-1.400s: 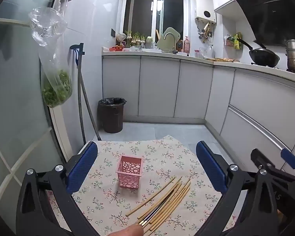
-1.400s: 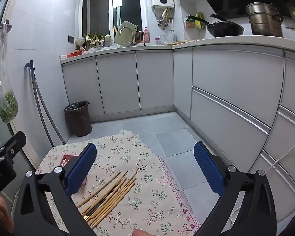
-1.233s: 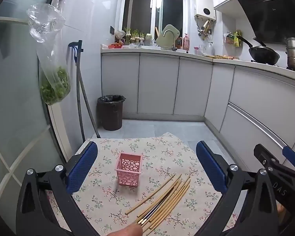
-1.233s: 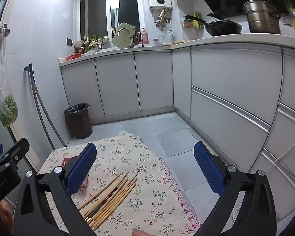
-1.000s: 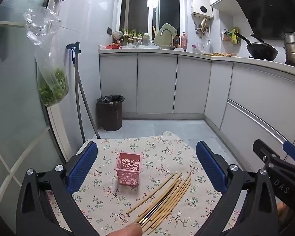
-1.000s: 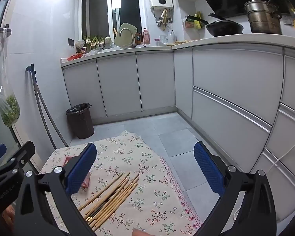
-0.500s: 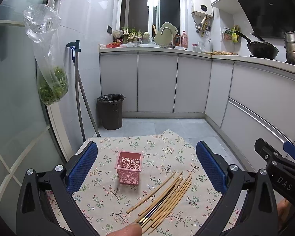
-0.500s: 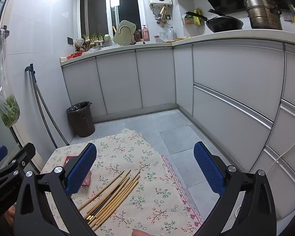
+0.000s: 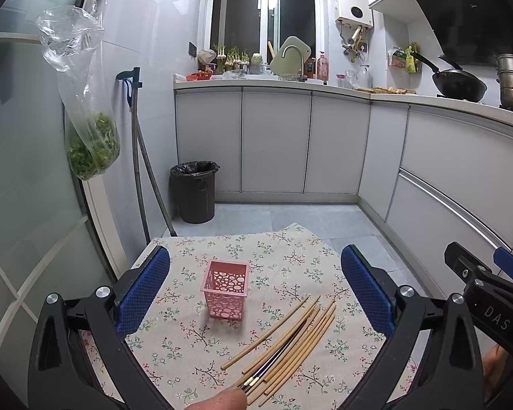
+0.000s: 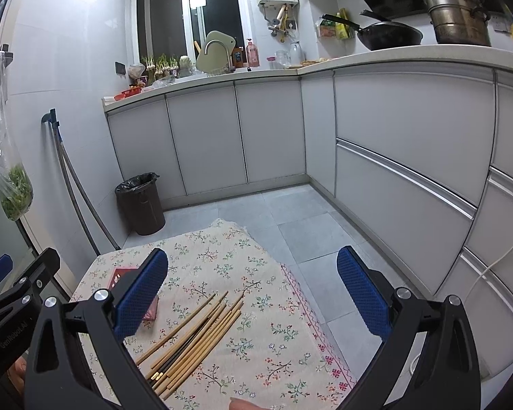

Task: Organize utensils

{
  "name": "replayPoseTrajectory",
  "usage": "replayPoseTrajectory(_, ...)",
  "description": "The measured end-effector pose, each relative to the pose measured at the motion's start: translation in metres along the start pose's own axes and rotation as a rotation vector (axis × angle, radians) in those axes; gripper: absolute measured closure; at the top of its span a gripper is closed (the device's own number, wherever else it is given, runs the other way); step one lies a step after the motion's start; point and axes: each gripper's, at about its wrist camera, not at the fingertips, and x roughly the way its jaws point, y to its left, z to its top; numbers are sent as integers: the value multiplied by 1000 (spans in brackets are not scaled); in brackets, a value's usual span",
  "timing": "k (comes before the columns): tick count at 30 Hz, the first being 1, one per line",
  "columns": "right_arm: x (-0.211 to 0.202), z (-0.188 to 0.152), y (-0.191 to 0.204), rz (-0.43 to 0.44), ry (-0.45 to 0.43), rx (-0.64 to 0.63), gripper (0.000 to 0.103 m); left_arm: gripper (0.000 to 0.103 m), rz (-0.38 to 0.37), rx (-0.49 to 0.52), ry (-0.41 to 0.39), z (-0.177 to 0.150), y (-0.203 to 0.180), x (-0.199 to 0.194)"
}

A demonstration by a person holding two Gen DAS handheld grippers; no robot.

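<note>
Since nothing is gripped yet, handling is a judgement call. In the left wrist view, the left tool (image 9: pixel 254 288) frames the scene, blue pads wide apart w/ nothing between them. The pink basket (image 9: pixel 225 288) stands upright at centre frame on the floral-cloth surface (image 9: pixel 273 249); it looks like thin perforated plastic, so probably light and easy to tip or push. Best taken by one wall near the rim, or just steadied. Lower right of it, apart from it, lie the chopsticks (image 9: pixel 287 336): a loose fan of pale bamboo sticks plus a dark pair w/ metal bands near the bottom edge. They look stiff, light, slim and apt to roll or scatter, so a pinch across a few near mid-length seems safest.

In the right wrist view, the right tool (image 10: pixel 253 294) is likewise fully spread and empty, hanging above the sticks at lower left. A fingertip (image 10: pixel 242 403) shows at the bottom edge.
</note>
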Motion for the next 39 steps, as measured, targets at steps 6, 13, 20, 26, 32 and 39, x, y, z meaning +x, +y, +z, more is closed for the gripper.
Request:
replayPoseTrajectory(6, 0, 0, 1, 0, 4, 0, 7, 7, 0, 2, 6, 1, 0, 2)
replayPoseTrajectory(13, 1, -1, 0, 1, 7, 1, 7, 7, 0, 1, 8, 1, 1, 3)
replayPoseTrajectory(20, 1, -1, -1, 2, 9, 2, 7, 7, 4, -1, 15, -1, 1, 5)
replayPoseTrajectory(26, 1, -2, -2, 1, 11, 2, 7, 7, 4, -1, 15, -1, 1, 5)
replayPoseTrajectory(32, 2, -2, -5, 4, 18, 3, 7, 7, 6, 0, 18, -2, 2, 6)
replayPoseTrajectory(39, 2, -5, -6, 4, 22, 3, 7, 7, 10, -2, 20, -2, 2, 7)
